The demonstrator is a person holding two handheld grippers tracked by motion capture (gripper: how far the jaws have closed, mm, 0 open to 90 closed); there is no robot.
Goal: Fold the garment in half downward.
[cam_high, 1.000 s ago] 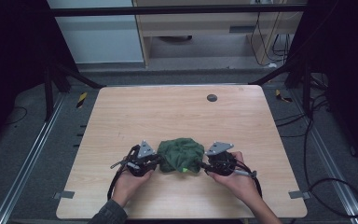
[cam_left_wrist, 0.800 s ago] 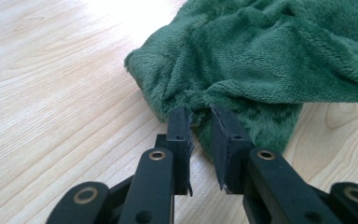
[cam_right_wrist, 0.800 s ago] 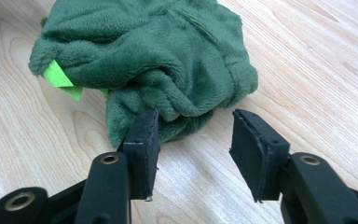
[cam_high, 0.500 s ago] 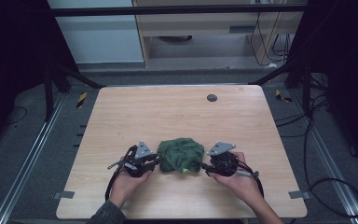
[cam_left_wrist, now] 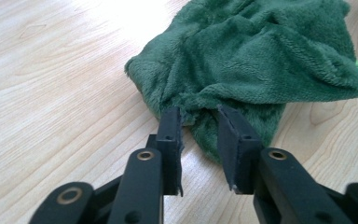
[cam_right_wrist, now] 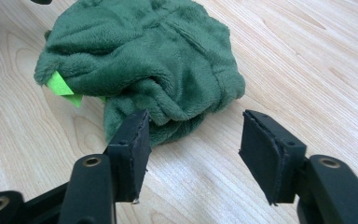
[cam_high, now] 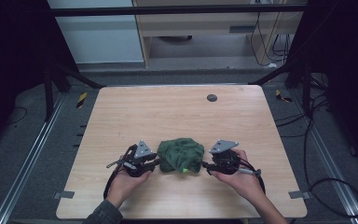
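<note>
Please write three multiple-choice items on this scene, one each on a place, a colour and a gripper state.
1. Where does the green cloth lie on the table?
A. far edge
B. near the person, between the grippers
C. on the floor

2. What colour is the small tag on the cloth?
A. bright green
B. red
C. white

3. How do the right gripper jaws stand?
A. shut on the cloth
B. shut on nothing
C. wide open

Answers: 1 B, the high view shows it between the left gripper and the right one; 2 A, seen in the right gripper view; 3 C, a broad gap shows bare wood between them.
</note>
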